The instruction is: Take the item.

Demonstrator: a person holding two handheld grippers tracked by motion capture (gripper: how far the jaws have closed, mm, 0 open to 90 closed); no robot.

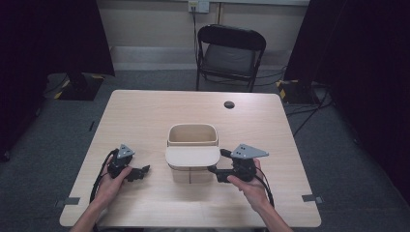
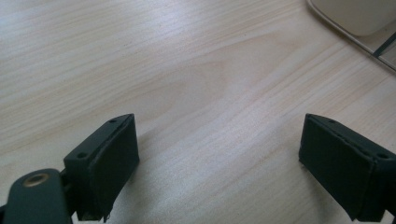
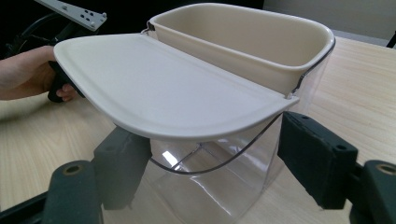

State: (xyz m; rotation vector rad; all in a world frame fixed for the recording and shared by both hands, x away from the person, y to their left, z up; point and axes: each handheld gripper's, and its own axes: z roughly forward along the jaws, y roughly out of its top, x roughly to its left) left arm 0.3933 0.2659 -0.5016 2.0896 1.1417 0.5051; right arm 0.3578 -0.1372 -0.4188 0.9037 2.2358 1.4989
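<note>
Pale wood grain runs across the table, which stands on grey carpet with a black folding chair beyond its far edge; at the near left, the person's left hand rests on the wood holding the left gripper, whose jaws stand wide apart over bare table in its own view, with nothing between them, and point toward the container from well to its left; the container, a clear-walled bin with a cream insert, sits at the middle of the table, slightly nearer the near edge, its cream lid hinged open and jutting flat toward the person, long axis running left to right; at the right, the right gripper is just beside the container's near right corner, and in its own view its jaws stand open on either side of the clear wall, just under the lid's front lip, not touching it as far as can be seen; the right gripper is judged far the nearer, so any move on the lid would fall to it, from below the lip.
</note>
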